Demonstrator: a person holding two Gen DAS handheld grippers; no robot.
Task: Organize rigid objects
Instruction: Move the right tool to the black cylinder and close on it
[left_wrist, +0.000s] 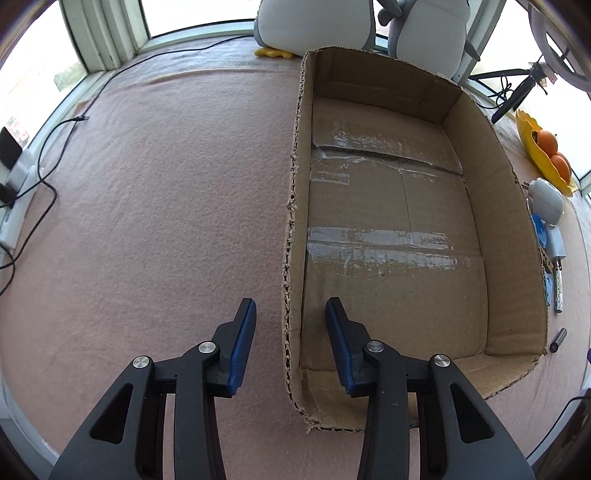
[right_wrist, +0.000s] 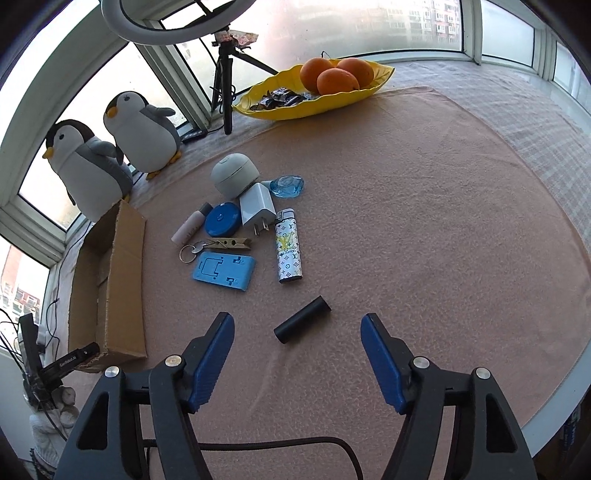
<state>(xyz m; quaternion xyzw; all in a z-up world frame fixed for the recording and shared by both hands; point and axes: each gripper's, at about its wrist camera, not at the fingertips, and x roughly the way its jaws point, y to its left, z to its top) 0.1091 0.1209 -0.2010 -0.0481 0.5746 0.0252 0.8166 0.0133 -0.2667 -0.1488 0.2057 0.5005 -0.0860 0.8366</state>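
Observation:
An empty open cardboard box (left_wrist: 517, 236) lies on the pink cloth; it also shows at the left of the right wrist view (right_wrist: 125, 266). My left gripper (left_wrist: 291, 314) is open and empty, its fingers straddling the box's near-left wall. My right gripper (right_wrist: 297, 326) is open and empty, just short of a black cylinder (right_wrist: 302, 319) lying between its fingertips' line. Beyond lie a patterned lighter (right_wrist: 289, 251), a blue plastic stand (right_wrist: 224, 271), a key with clothespin (right_wrist: 218, 245), a blue round tape (right_wrist: 221, 219), a white charger (right_wrist: 257, 208), a pink tube (right_wrist: 190, 227), a grey round device (right_wrist: 234, 173) and a clear blue piece (right_wrist: 288, 184).
A yellow leaf tray (right_wrist: 376, 83) with oranges (right_wrist: 334, 75) stands at the back. Two plush penguins (right_wrist: 110, 147) and a tripod (right_wrist: 225, 92) stand by the window. Cables (left_wrist: 44, 155) and a power strip (left_wrist: 14, 199) lie left of the cloth.

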